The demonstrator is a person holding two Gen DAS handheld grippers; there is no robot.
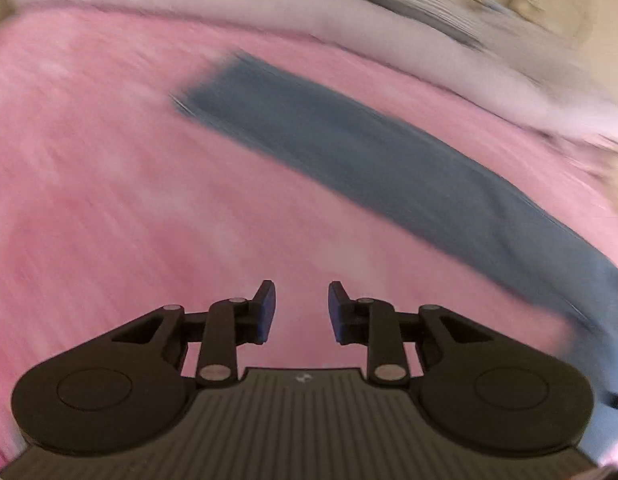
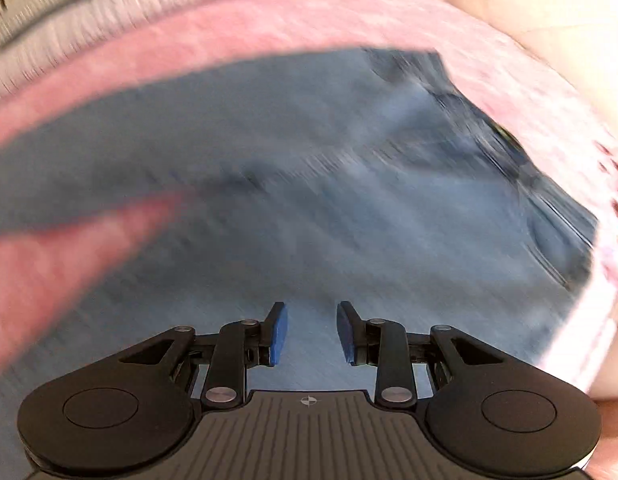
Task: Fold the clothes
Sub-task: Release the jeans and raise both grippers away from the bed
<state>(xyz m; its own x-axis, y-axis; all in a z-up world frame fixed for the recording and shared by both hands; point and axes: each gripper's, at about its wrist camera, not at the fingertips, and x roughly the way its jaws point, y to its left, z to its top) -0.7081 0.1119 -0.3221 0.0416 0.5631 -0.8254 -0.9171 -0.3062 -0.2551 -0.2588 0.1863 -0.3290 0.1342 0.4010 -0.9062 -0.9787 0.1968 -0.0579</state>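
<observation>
Comparing the two wrist views: the left view takes in a long blue trouser leg of the jeans running diagonally from upper centre to the right edge across a pink bedspread, with a pale lilac blanket bunched beyond it and a beige wall or floor strip at top right; the right view is filled instead by the broad upper part of the jeans, with seams and what looks like the waistband and a pocket toward the upper right, detail smeared by blur. Left gripper: fingers spread with a clear gap, holding nothing, only pink cloth between them; the denim leg lies ahead and to the right, well apart from the fingers. Right gripper: blue-padded fingers likewise parted and empty, poised directly over denim, which shows between and around them; whether they touch the cloth cannot be told. A wedge of pink bedspread shows between the legs at left in the right view. Pink margin borders the jeans above and right, then a pale surface past the bed edge at upper right. Broad bare bedspread lies left of the leg in the left view.
</observation>
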